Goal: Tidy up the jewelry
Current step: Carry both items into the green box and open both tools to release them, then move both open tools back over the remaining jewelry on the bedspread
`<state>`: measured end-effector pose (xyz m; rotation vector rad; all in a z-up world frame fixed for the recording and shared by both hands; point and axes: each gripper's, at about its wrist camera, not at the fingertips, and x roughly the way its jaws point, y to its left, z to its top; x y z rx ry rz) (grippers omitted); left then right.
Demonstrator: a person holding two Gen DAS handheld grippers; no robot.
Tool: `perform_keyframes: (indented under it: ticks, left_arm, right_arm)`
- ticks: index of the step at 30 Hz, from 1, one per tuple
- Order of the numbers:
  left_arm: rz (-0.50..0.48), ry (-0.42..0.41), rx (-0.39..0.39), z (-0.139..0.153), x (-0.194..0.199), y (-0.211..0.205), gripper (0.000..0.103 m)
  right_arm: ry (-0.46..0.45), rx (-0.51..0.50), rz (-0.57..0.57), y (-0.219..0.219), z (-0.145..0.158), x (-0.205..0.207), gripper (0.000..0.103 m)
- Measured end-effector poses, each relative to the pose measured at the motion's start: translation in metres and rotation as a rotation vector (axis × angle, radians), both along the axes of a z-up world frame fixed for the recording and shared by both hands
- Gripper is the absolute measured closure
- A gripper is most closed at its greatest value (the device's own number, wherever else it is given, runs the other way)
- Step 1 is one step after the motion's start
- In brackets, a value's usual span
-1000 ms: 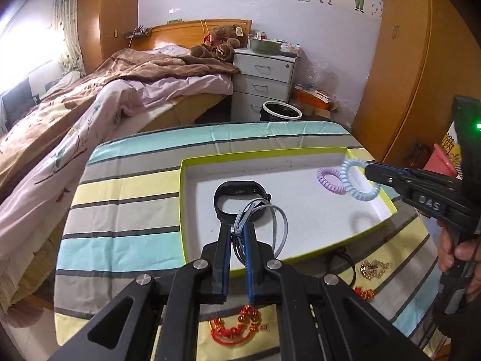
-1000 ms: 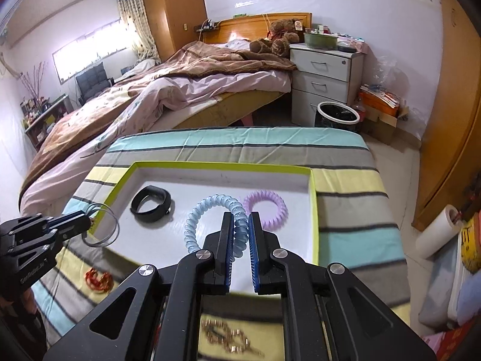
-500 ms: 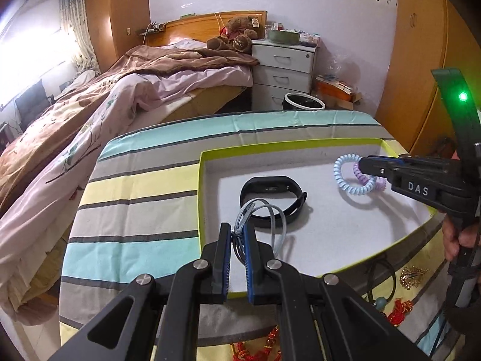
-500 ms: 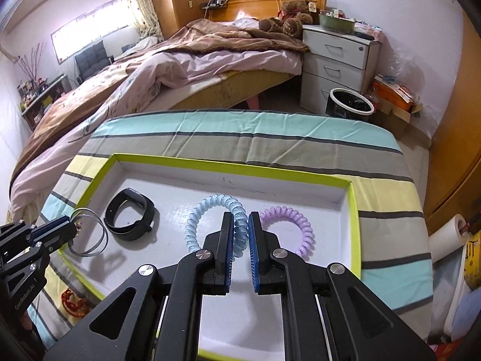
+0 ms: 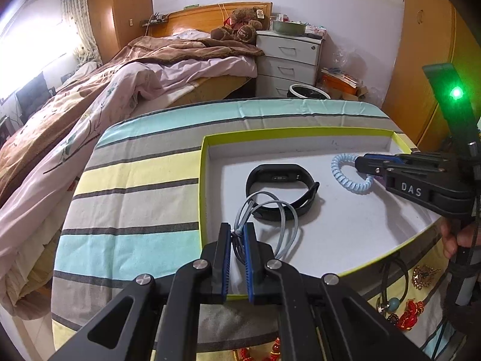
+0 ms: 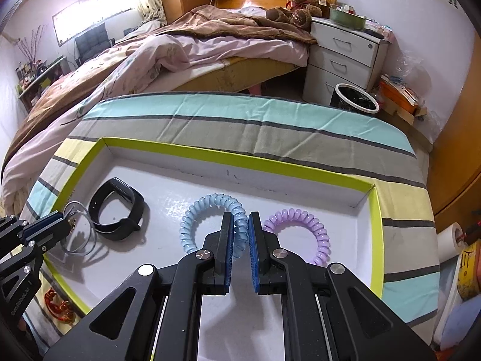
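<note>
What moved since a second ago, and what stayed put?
Both tools came lower over the white tray. The left tool brought its grey wire bangles down beside the black band; the right tool carried the blue coil down next to the purple coil. Both grips stayed shut. The band and purple coil stayed put.

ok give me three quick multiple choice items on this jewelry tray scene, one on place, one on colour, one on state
1. Where does the black wristband lie?
A. in the white tray
B. on the striped cloth
C. on the bed

2. What colour is the coil hair tie in the right gripper?
A. purple
B. light blue
C. red

3. How do the jaws of the left gripper stand?
A. wide open, nothing between them
B. shut on the grey wire rings
C. shut on the wristband

Answers: 1 A, it rests on the tray floor inside the green rim. 2 B, the purple tie lies free beside it. 3 B, the rings are pinched between the blue pads.
</note>
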<state>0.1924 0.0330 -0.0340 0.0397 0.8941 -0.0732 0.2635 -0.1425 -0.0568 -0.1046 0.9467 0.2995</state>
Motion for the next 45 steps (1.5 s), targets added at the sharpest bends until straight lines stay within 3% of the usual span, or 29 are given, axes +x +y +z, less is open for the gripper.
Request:
perform_keyframes:
  ticks: [10, 15, 18, 19, 24, 40, 45]
  left_arm:
    - [0.006, -0.005, 0.000, 0.000, 0.001, 0.001, 0.094]
    - [0.007, -0.008, -0.010, 0.001, 0.001, 0.003, 0.093]
    - [0.008, -0.018, -0.009, 0.002, -0.001, 0.003, 0.085]
    - [0.008, -0.020, -0.009, 0.003, -0.002, 0.003, 0.078]
    - [0.006, -0.037, -0.006, 0.009, -0.007, 0.002, 0.075]
    - [0.022, -0.118, 0.047, 0.038, -0.056, 0.000, 0.074]
    - [0.010, -0.119, -0.020, 0.044, -0.080, 0.008, 0.073]
  right_arm:
    - [0.000, -0.013, -0.004, 0.000, -0.003, 0.003, 0.092]
    - [-0.009, -0.002, -0.006, 0.000, -0.001, 0.003, 0.086]
    - [-0.020, 0.002, -0.006, 0.000, 0.002, 0.001, 0.085]
    - [-0.023, 0.004, -0.006, 0.000, 0.003, 0.000, 0.085]
    - [-0.039, 0.018, -0.011, -0.001, 0.009, -0.005, 0.065]
    - [-0.116, 0.100, -0.011, -0.011, 0.045, -0.066, 0.065]
    - [-0.128, 0.131, -0.003, -0.018, 0.050, -0.099, 0.065]
